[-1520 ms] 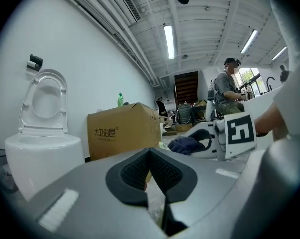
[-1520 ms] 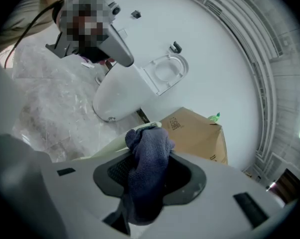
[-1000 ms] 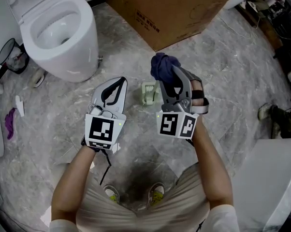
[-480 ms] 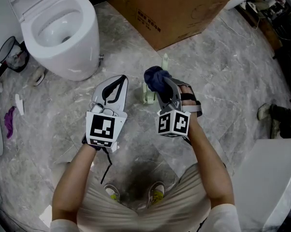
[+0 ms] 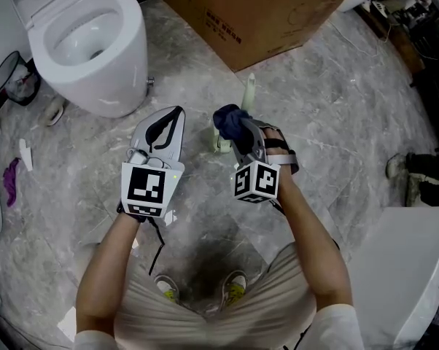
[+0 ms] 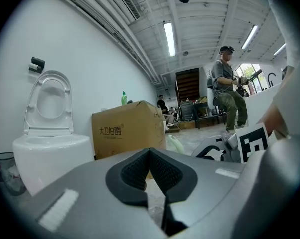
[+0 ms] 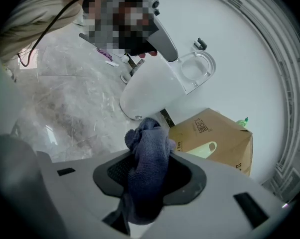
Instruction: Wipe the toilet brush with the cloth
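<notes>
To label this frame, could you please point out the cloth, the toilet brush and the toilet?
cloth (image 5: 230, 120), head view, bunched top.
toilet brush (image 5: 249, 87), head view, pale handle.
toilet (image 5: 128, 60), head view, outer bowl wall.

The head camera looks steeply down from above the person's arms onto the stone floor (image 5: 336, 100), with the toilet (image 5: 88, 42) far left and the cardboard box (image 5: 256, 13) far middle. The camera on the left gripper (image 6: 150, 156) sits low, close behind its joined jaws. It faces level across the floor: toilet left, box centre, open room far right. The camera on the right gripper (image 7: 151, 159) sits equally close behind its jaws, rolled sideways, and the cloth (image 7: 149, 138) clamped there fills its near middle. All three views share the toilet and the box.
</notes>
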{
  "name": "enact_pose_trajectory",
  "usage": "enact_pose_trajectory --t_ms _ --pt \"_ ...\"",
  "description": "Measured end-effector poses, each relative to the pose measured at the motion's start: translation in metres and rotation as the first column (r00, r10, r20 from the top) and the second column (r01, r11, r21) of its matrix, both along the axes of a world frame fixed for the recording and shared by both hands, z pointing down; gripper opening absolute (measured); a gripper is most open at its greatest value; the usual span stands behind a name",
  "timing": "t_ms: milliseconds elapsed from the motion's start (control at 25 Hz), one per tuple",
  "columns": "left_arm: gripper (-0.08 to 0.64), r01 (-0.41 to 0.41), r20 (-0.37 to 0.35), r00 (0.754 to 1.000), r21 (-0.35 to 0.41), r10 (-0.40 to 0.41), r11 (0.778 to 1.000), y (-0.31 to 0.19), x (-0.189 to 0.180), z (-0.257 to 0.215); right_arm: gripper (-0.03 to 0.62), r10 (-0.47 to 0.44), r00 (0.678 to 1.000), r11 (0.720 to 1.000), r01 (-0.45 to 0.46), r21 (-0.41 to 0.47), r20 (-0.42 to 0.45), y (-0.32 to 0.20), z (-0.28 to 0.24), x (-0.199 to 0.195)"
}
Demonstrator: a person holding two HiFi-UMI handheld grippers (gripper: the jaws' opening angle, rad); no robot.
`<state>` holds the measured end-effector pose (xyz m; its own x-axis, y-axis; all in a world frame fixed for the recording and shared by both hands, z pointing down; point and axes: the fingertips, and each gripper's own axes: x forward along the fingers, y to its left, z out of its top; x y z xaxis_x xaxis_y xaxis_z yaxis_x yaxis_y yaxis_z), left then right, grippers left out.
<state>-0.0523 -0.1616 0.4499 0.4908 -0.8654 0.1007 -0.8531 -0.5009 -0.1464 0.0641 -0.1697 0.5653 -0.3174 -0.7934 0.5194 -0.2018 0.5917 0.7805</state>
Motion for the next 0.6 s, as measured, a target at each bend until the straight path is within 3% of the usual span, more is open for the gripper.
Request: enact_pose_trajectory --t_ms 320,600 --pt "0.000 0.059 -0.036 0.998 -0.030 -0.061 0.998 -0.015 -0.021 0.005 0.156 0.018 0.996 0.997 -0.024 0.073 0.087 -0.003 -0.037 0.002" --pt "0.000 0.064 -0.031 0.997 -0.013 -0.065 0.998 -0.018 -0.030 0.001 0.156 0.087 0.972 0.981 -0.122 0.152 0.217 -0.020 -0.087 0.016"
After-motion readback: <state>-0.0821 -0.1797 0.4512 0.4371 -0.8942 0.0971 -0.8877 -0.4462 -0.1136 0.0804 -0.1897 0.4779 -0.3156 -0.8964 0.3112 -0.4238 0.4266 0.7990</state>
